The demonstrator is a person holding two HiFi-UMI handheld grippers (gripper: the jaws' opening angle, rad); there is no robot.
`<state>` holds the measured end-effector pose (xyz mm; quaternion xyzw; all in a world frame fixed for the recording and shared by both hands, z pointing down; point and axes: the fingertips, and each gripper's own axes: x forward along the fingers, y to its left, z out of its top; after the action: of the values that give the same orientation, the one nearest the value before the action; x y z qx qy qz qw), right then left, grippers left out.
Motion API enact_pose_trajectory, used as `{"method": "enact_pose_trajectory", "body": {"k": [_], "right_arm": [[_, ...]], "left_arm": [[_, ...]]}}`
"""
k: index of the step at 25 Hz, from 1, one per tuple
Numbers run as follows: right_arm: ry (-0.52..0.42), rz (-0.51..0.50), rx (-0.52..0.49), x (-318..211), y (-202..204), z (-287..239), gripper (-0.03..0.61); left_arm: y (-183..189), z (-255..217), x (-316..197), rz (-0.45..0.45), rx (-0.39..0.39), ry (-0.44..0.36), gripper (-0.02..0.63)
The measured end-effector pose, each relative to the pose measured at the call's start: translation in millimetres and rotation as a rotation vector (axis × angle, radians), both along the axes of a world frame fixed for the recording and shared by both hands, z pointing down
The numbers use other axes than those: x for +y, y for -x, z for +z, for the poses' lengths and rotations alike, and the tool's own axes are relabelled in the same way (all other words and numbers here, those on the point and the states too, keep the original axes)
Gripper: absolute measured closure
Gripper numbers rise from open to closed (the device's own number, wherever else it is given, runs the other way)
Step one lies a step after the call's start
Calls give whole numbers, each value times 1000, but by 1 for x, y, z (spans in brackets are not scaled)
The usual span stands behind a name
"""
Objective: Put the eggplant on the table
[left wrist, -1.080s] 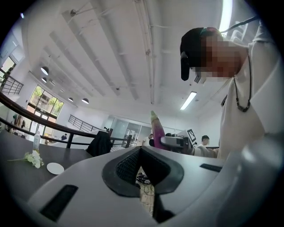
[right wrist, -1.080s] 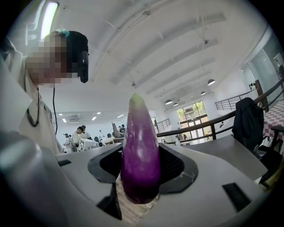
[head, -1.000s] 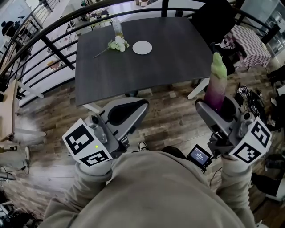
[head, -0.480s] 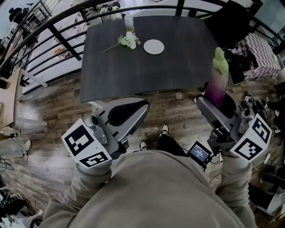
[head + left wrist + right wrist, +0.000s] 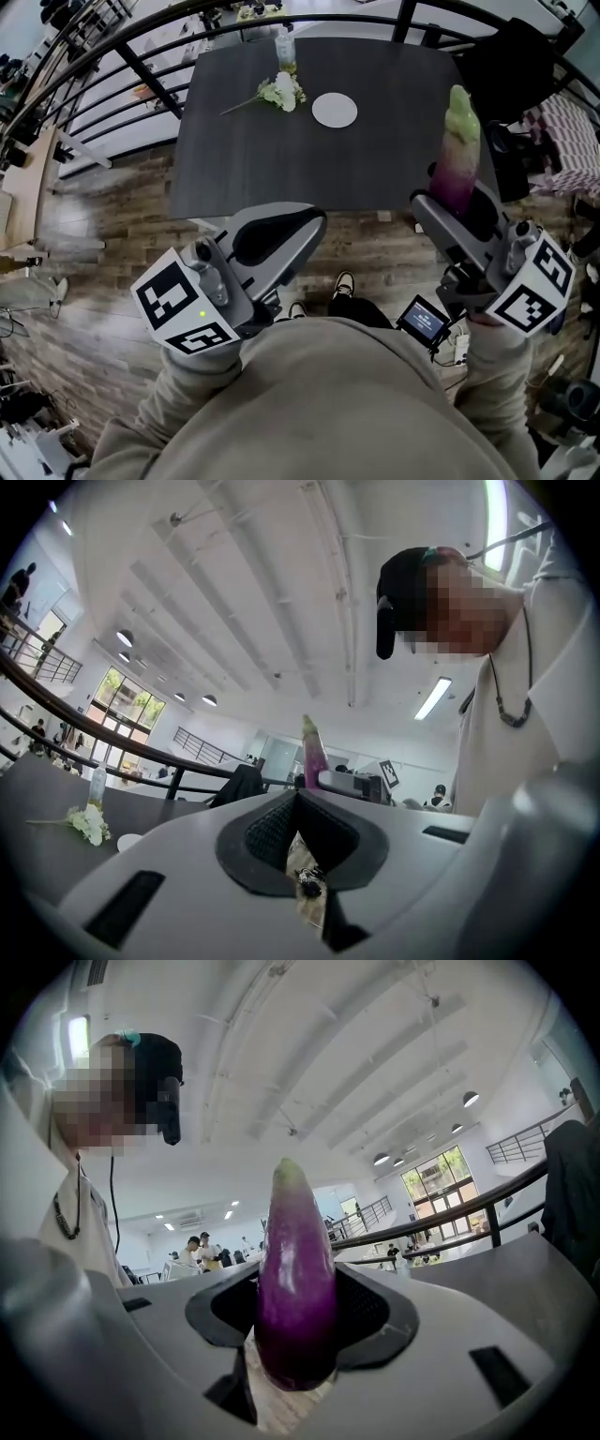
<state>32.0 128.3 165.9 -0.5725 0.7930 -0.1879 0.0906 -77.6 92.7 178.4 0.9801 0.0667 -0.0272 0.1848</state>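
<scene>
Standing upright with green tip up, the purple eggplant (image 5: 457,159) is clamped between the right gripper (image 5: 459,211) jaws, held by the dark table (image 5: 281,159) at its near right corner, left gripper (image 5: 300,220) jaws pressed together on nothing, white plate (image 5: 335,110) and flowers (image 5: 279,92) set on the far tabletop.

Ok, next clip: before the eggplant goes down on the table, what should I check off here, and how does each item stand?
1. Grip on the eggplant: ok, it stands upright between the jaws of the right gripper.
2. Is the left gripper free: ok, jaws together, nothing between them.
3. Bare landing spot on the table: ok, its near half is bare.
4. Are the plate and flowers out of the way: ok, both lie at the far side.
5. Is the eggplant above the table top: not ok, the right gripper appears short of the near edge, over the floor.
</scene>
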Motion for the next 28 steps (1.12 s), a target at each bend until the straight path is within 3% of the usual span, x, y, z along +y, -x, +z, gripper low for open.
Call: {"method": "enact_pose_trajectory", "body": {"k": [18,28], "right_arm": [[-31,-8,-61,7,-117,9,350],[-35,80,-104,22,-155,36,350]], "left_arm": [[-107,-6,-4,-17,-78,-68,609],[-136,11,-4,44,-128,-73,609]]}}
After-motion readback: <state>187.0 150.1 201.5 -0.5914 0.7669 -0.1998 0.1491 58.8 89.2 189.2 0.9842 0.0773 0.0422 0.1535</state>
